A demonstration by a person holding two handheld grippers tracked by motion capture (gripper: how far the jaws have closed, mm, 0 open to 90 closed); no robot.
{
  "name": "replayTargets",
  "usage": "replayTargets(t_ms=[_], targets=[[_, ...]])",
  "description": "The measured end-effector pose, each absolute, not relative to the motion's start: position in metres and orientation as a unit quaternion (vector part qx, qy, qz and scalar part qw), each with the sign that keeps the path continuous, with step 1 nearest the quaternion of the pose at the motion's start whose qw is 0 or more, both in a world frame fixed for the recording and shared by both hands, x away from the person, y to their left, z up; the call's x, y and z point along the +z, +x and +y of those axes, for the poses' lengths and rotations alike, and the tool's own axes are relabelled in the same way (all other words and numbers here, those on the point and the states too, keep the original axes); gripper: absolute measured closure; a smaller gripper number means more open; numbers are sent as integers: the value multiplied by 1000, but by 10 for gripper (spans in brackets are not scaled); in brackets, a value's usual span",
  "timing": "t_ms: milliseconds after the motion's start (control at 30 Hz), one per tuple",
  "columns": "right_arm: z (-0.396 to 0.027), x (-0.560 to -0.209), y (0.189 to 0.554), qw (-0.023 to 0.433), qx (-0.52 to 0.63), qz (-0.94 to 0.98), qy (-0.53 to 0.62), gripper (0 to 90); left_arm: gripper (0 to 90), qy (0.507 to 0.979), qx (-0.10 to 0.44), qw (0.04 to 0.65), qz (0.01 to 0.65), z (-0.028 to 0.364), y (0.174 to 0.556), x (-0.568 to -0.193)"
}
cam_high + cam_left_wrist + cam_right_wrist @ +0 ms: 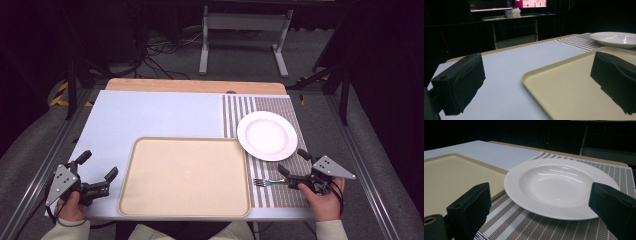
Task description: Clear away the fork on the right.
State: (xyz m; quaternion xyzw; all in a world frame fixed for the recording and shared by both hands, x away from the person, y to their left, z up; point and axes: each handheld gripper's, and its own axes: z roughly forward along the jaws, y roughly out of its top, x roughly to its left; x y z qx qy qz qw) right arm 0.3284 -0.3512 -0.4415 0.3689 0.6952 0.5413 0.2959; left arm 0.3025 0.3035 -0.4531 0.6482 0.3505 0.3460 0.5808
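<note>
Holding both sets of jaws wide open and empty, we've got the left gripper beside the tray, right gripper between fork and plate.

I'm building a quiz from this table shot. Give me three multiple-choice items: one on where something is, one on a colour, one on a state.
1. Where does the fork lie?
A. on the striped placemat
B. in the tray
C. on the plate

2. What colour is the tray?
A. blue
B. beige
C. black

3. How is the left gripper?
A. shut on a fork
B. shut on the tray
C. open

Key: 1 A, it rests on the stripes beside the tray; 2 B, the tray is beige; 3 C, its jaws stand apart with nothing between them.
</note>
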Motion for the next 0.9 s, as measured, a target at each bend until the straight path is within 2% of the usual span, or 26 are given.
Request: replayTargets(t_ms=[900], targets=[[-344,-434,325,297,540,701,360,51,0,650,354,576,346,305,302,-451]])
